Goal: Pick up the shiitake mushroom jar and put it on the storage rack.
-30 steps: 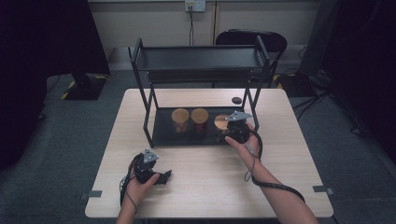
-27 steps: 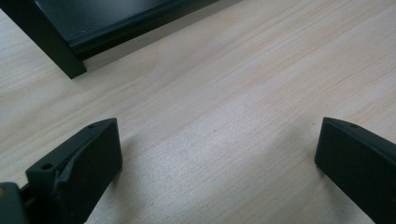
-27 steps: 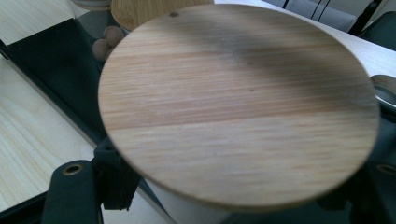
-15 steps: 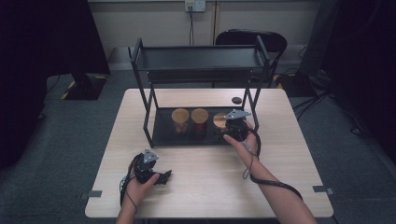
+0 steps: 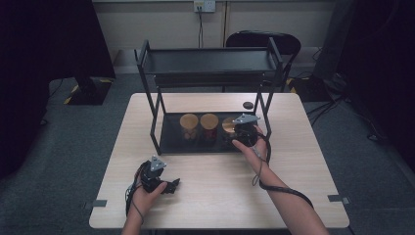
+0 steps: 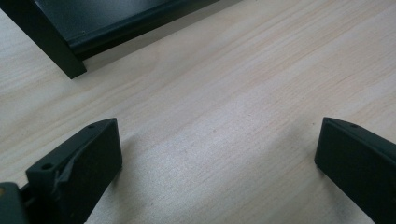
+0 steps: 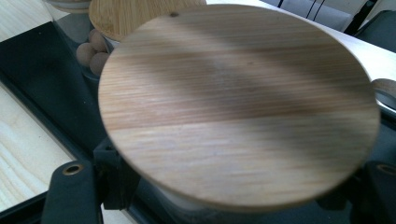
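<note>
three jars on the lower tray [image 5: 169, 142] of the black rack [image 5: 208, 61], all wooden-lidded, side by side under the upper shelf. right gripper [image 5: 243, 131] clamped on the rightmost jar [image 7: 238, 107], jaws low on its body below the broad lid, at the right end of the tray beside the rack's front right post [image 5: 268, 105]. middle jar [image 5: 209, 126] just beside it, left jar [image 5: 189, 127] next along; small round balls visible through the glass of the neighbour in the right gripper view. left gripper [image 5: 166, 185] resting on the table [image 5: 205, 205] near the front edge, jaws wide apart with bare wood between them, well away from the rack. likely step: drawing the held jar out from under the shelf. risks, judged from here: lifting too high and knocking the lid against the shelf; swinging sideways and clipping the post or nudging the middle jar; gripping smooth glass low down, so a tilt could let the jar slip or turn in the jaws; cable trailing along the right forearm [image 5: 288, 193] catching the tray edge.
</note>
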